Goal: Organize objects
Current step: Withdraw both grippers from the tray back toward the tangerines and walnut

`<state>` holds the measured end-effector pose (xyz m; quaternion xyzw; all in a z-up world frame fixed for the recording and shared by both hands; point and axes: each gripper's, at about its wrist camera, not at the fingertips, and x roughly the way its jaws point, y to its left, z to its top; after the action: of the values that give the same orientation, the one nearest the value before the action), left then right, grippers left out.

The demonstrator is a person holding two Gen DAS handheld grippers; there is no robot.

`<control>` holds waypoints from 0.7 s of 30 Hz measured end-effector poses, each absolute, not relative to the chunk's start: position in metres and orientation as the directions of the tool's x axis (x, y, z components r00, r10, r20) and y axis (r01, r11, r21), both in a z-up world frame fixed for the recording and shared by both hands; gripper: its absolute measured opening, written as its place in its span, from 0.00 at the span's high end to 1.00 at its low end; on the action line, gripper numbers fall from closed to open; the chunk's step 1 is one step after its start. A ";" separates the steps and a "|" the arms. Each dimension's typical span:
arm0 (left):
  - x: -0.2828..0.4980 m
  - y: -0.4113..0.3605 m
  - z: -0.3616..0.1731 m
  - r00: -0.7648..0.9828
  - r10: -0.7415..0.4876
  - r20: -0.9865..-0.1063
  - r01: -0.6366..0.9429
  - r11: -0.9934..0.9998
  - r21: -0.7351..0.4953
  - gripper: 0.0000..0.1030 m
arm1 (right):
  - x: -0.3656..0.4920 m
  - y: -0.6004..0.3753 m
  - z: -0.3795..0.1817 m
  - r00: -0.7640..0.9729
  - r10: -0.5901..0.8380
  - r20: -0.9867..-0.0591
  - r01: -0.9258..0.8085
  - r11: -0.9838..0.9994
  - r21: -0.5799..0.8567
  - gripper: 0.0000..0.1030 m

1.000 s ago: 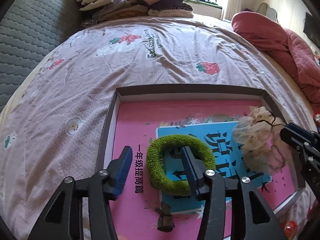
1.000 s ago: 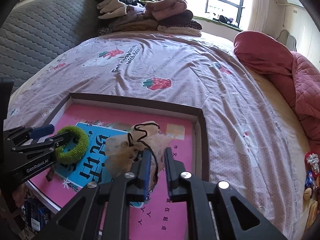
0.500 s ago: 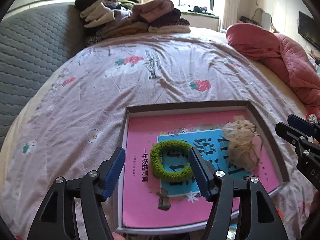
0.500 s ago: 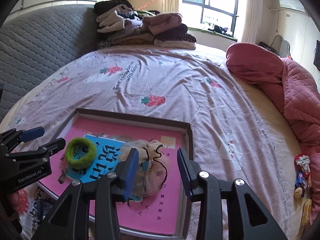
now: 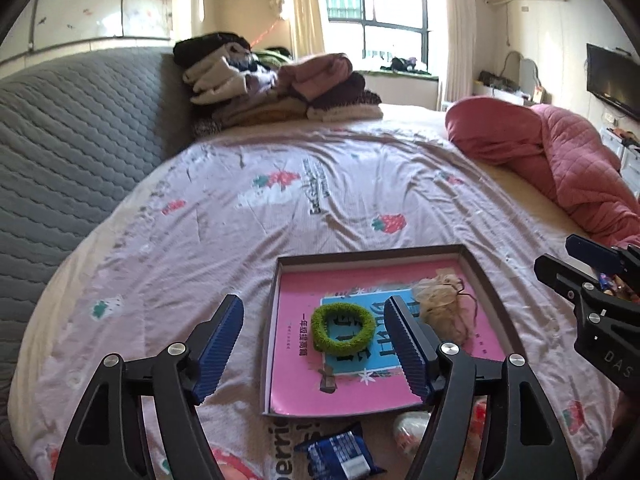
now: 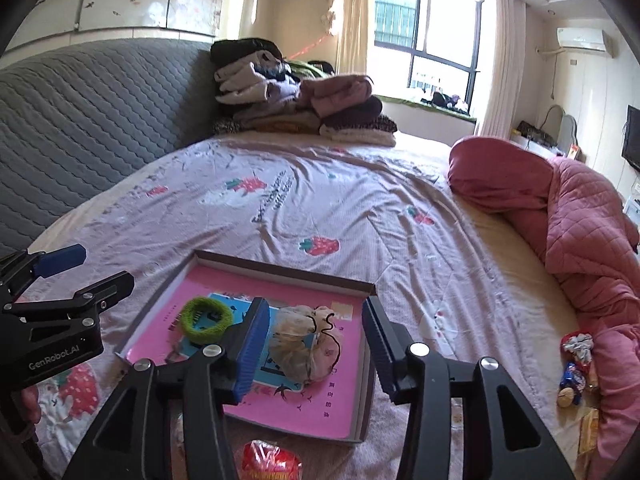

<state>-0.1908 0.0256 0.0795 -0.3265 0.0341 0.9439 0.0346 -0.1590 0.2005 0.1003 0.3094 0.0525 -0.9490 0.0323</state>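
Both hand-held grippers, left (image 5: 314, 338) and right (image 6: 314, 338), hang empty, jaws opening, over the tray (image 5: 486, 294); green scrunchie (image 5: 342, 328) below the left looks soft and light, so I'd pinch across its fuzzy band.

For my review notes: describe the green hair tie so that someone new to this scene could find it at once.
On the bed lies a shallow brown tray lined by a pink book. The green hair tie rests on the book's blue panel, left of a beige scrunchie; it alone is a fuzzy green ring.

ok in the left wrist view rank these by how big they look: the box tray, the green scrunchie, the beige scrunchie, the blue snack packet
1. box tray
2. blue snack packet, partly cut off and nearest the camera, so unsure
3. green scrunchie and beige scrunchie, about alike
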 end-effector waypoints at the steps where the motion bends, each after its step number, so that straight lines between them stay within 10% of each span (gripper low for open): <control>1: -0.186 0.025 0.083 -0.788 0.043 -0.614 -0.087 -0.995 0.042 0.28 | -0.153 0.200 0.104 -0.812 -0.029 -0.583 0.094 -0.992 -0.082 0.52; 21: -0.092 0.019 0.107 -0.812 0.066 -0.579 -0.100 -0.995 0.026 0.27 | -0.063 0.196 0.135 -0.843 -0.075 -0.532 0.139 -0.987 -0.080 0.45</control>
<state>-0.0922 0.0192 0.1067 -0.3031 0.0278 0.9515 0.0435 -0.0633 0.1957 0.1350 0.2744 0.0579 -0.9582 0.0560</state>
